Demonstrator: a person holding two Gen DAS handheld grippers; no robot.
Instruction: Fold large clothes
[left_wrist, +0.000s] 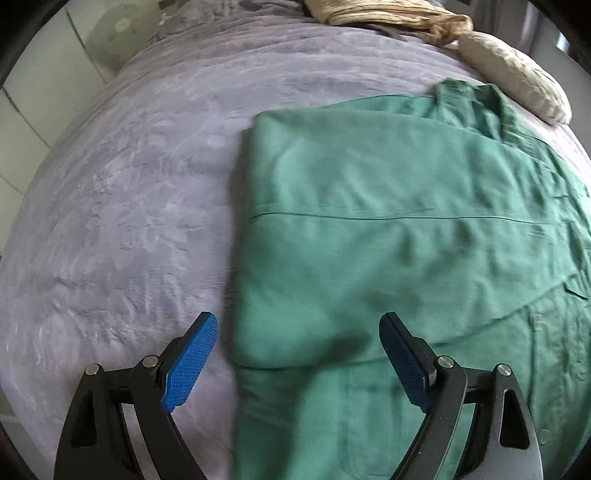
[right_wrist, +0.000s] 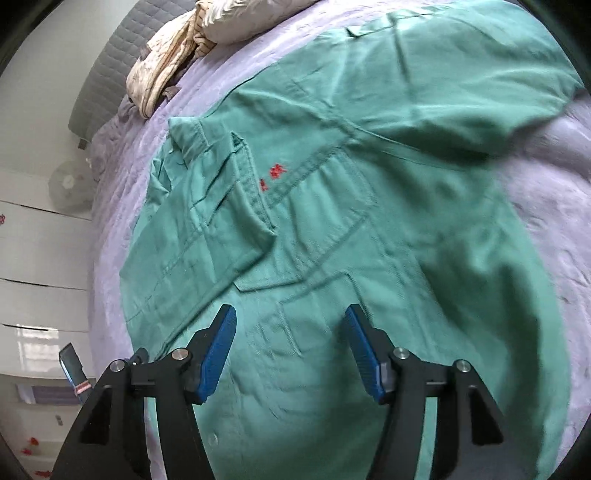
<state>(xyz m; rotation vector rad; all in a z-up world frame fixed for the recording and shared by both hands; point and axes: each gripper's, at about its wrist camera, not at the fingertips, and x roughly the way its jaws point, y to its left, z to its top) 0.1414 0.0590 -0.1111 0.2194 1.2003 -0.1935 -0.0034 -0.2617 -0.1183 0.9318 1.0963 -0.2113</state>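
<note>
On one lilac plush bedspread (left_wrist: 129, 206) lies one partly folded green cotton shirt (left_wrist: 369, 229), both grippers, left (left_wrist: 299, 354) and right (right_wrist: 290, 347), gaping wide, empty.

green shirt (left_wrist: 388, 229) – left side folded inward – flat on lavender bedspread (left_wrist: 129, 203)

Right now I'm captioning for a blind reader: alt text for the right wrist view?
A green shirt lies partly folded on a lavender bedspread, red embroidery on its chest. The right gripper hangs open above it; cream bedding lies beyond.
</note>
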